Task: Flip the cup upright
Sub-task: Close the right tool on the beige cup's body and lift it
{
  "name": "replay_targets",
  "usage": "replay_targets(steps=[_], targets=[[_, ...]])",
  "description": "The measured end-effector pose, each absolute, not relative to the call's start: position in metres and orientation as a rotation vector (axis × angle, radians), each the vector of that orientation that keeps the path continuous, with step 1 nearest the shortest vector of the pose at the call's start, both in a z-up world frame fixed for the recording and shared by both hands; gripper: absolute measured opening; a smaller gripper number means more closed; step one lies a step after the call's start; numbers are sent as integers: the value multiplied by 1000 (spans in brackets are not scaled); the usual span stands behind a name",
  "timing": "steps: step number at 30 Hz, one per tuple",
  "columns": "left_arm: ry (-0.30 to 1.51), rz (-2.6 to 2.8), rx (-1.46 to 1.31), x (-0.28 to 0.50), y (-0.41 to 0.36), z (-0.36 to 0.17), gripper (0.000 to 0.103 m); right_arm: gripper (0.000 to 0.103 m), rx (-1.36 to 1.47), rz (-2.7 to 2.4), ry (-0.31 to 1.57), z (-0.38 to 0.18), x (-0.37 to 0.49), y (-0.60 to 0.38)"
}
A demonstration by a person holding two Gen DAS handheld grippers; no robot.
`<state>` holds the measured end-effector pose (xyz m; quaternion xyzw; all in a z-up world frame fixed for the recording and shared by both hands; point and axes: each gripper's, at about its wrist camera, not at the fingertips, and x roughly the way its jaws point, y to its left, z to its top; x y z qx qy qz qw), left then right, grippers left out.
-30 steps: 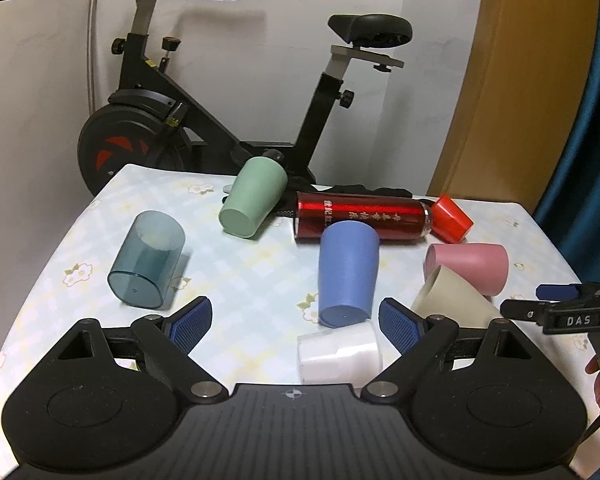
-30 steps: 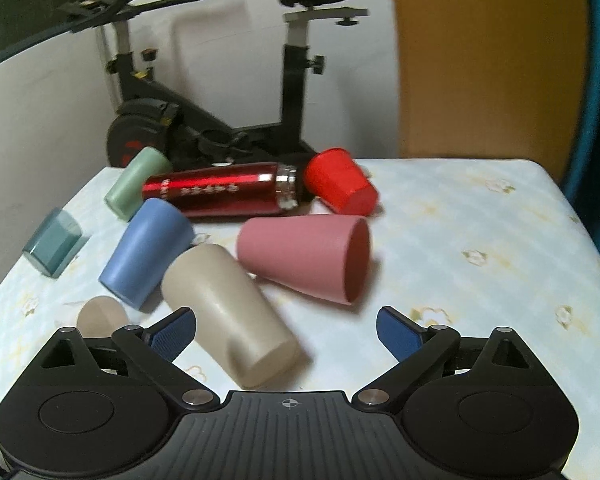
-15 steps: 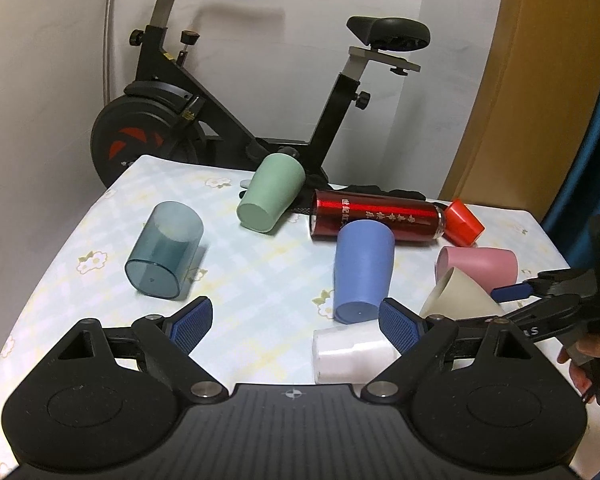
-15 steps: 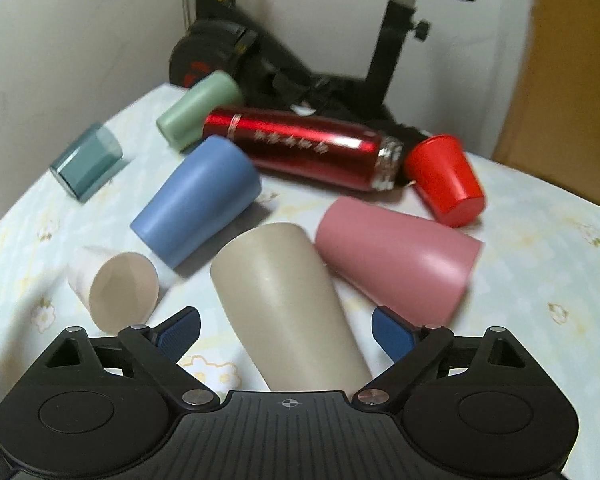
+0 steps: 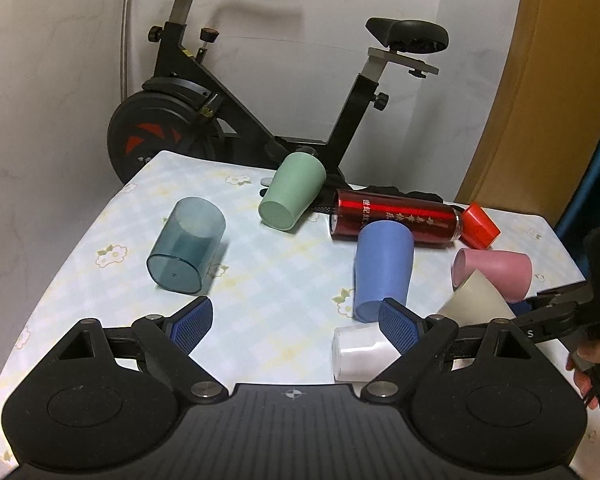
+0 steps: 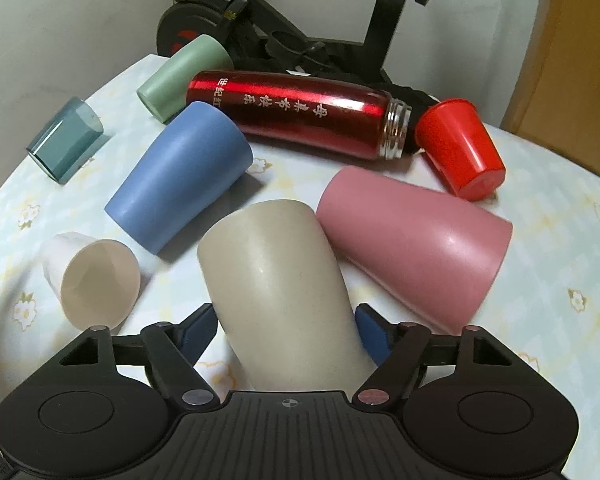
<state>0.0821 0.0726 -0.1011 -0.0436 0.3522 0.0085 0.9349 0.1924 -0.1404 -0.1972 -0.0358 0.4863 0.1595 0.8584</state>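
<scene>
A beige cup (image 6: 276, 280) lies on its side on the table, its narrow end toward me; it also shows in the left wrist view (image 5: 476, 300). My right gripper (image 6: 286, 330) is open with its blue pads on either side of the cup's lower body, close to it or just touching. My left gripper (image 5: 296, 322) is open and empty above the table's near edge. Other cups lie on their sides: pink (image 6: 416, 248), blue (image 6: 180, 172), red (image 6: 460, 148), green (image 6: 180, 80), clear teal (image 6: 64, 144) and a small white one (image 6: 96, 276).
A red thermos (image 6: 300, 114) lies across the back of the table (image 6: 560, 240). An exercise bike (image 5: 260, 112) stands behind the table, by the white wall. A wooden door (image 5: 540, 80) is at the right.
My right gripper has moved forward and down so the beige cup now sits between its fingers. The left gripper has drawn back and up a little.
</scene>
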Motion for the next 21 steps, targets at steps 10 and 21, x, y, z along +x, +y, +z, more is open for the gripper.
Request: replay_targets(steps=[10,21], targets=[[714,20,-110,69,78,-99,91,61,102,282,1043,-184,152,-161],[726,16,-131,45,87,-101,91,61,275,222,1042,-170,93,-167]])
